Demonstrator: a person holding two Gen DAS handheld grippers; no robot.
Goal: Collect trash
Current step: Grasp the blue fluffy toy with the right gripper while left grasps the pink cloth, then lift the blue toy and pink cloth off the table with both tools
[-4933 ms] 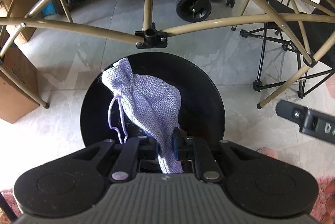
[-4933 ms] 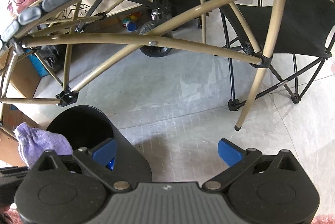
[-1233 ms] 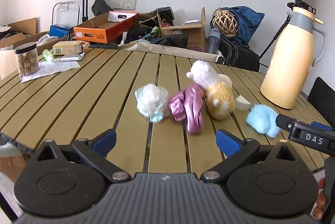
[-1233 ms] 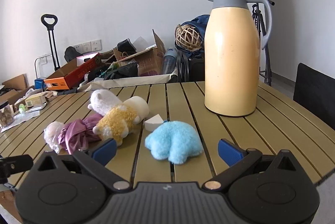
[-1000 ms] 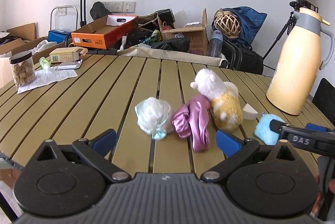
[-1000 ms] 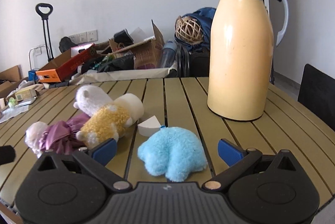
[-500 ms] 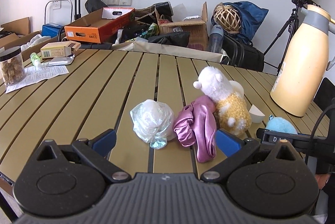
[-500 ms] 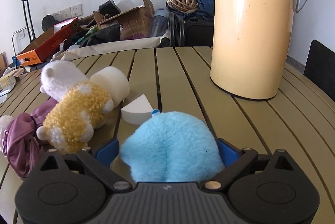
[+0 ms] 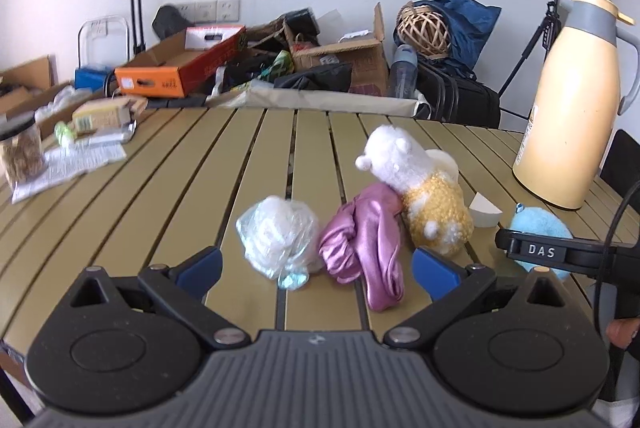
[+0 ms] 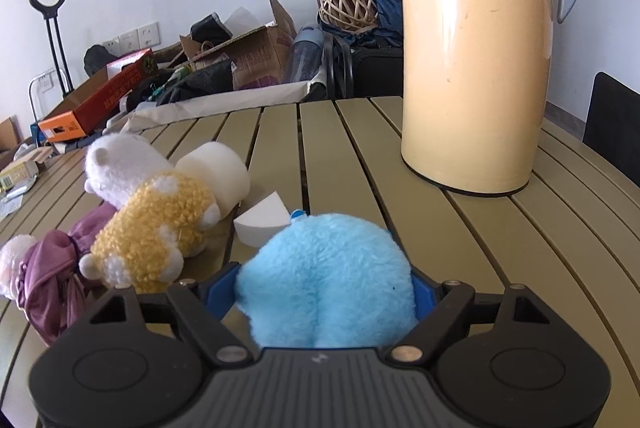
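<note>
On the slatted table [image 9: 192,164] lie a crumpled clear plastic bag [image 9: 278,234], a pink satin cloth [image 9: 366,240], a white-and-yellow plush toy [image 9: 420,188] and a blue fluffy ball [image 10: 326,278]. My left gripper [image 9: 316,266] is open and empty, just short of the bag and cloth. My right gripper [image 10: 326,288] has its blue pads against both sides of the blue ball, which also shows in the left wrist view [image 9: 536,222]. A white foam wedge [image 10: 262,218] and a foam cylinder [image 10: 214,170] lie behind the ball.
A tall cream thermos jug [image 10: 476,60] stands on the table at the right. A jar [image 9: 20,152], papers and small boxes [image 9: 106,114] sit at the table's far left. Cardboard boxes and bags are piled behind the table. A black chair back [image 10: 612,108] is at the right.
Both grippers came up from the bin under the table to the tabletop. My right gripper moved forward around the blue ball and narrowed on it. My left gripper edged closer to the bag.
</note>
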